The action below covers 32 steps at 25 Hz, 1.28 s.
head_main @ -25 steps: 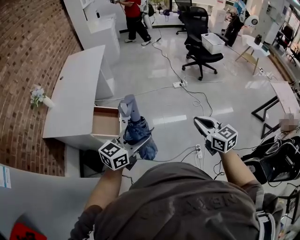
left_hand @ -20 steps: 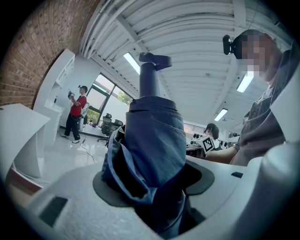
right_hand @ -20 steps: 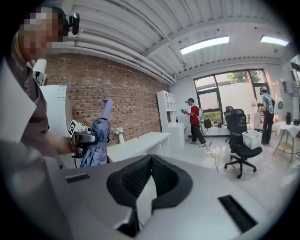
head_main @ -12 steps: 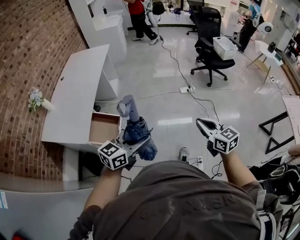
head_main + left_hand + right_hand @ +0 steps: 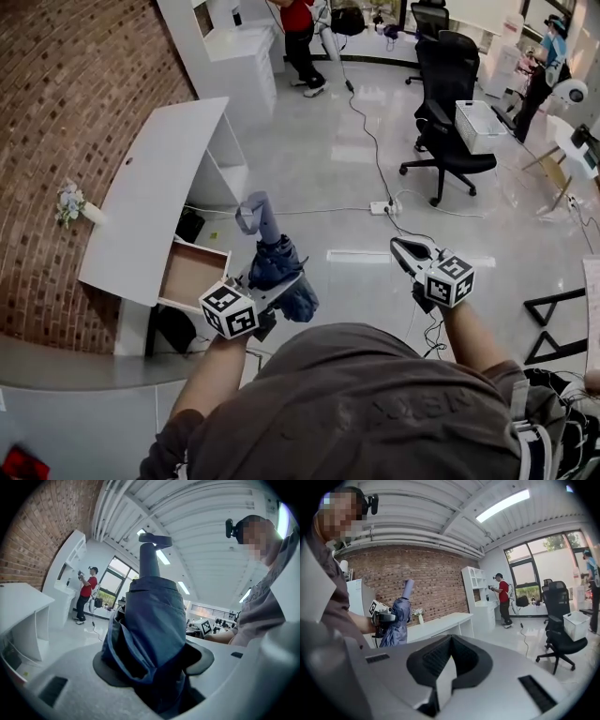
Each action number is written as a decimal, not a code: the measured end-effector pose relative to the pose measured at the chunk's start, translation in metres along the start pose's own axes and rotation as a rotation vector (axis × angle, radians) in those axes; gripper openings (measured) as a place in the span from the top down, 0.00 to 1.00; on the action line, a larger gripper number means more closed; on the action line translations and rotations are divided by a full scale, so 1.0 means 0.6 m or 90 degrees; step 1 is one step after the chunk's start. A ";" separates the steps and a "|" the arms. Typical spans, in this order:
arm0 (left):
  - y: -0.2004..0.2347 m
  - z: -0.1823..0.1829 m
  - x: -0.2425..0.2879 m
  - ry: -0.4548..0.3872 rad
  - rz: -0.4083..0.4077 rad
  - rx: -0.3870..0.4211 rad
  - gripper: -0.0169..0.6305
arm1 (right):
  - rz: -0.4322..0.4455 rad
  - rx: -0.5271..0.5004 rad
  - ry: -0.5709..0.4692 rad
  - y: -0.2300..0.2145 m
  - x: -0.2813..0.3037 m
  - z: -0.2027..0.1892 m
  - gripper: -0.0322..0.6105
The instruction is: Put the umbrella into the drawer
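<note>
My left gripper (image 5: 270, 283) is shut on a folded blue umbrella (image 5: 278, 263), which stands upright with its grey handle (image 5: 258, 215) on top. In the left gripper view the umbrella's blue cloth (image 5: 154, 620) fills the space between the jaws and the handle (image 5: 150, 555) rises above. The white desk (image 5: 155, 197) stands along the brick wall, and its open drawer (image 5: 190, 270), with a brown inside, lies just left of the umbrella. My right gripper (image 5: 405, 251) is held at the right, shut and holding nothing. From the right gripper view the umbrella (image 5: 396, 625) shows at the left.
A small vase of flowers (image 5: 73, 202) sits at the desk's far edge by the wall. A power strip (image 5: 384, 207) and cables lie on the shiny floor ahead. A black office chair (image 5: 450, 122) with a white box stands at the right, and a person in red (image 5: 302, 37) far back.
The whole view has moved forward over the floor with both grippers. The desk and open drawer have slid down and left in the head view. The grip on the umbrella is unchanged.
</note>
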<state>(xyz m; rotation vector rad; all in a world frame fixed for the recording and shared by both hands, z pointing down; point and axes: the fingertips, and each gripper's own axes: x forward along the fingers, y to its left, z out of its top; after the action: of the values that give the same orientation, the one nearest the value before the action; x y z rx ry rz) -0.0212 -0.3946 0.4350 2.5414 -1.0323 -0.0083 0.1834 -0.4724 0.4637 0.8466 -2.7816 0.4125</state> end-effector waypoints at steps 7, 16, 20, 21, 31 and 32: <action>0.024 0.017 0.081 0.009 0.011 -0.003 0.57 | 0.024 0.015 0.004 -0.083 0.036 0.007 0.96; 0.114 0.050 0.104 0.033 -0.061 0.010 0.57 | -0.039 0.005 -0.003 -0.096 0.099 0.047 0.96; 0.153 0.067 0.106 0.070 -0.112 0.038 0.57 | -0.110 0.003 -0.024 -0.097 0.103 0.070 0.96; 0.161 0.071 0.106 0.076 -0.121 0.044 0.57 | -0.122 0.004 -0.028 -0.095 0.105 0.072 0.96; 0.203 0.064 0.092 0.075 -0.088 0.025 0.57 | -0.088 -0.019 -0.001 -0.083 0.166 0.092 0.96; 0.208 0.059 0.087 0.073 -0.074 0.018 0.57 | -0.075 -0.025 0.005 -0.083 0.176 0.094 0.96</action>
<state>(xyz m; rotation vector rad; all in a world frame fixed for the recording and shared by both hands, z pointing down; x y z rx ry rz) -0.0720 -0.5234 0.4551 2.5901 -0.8470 0.1199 0.1191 -0.5841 0.4499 0.9899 -2.7058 0.3399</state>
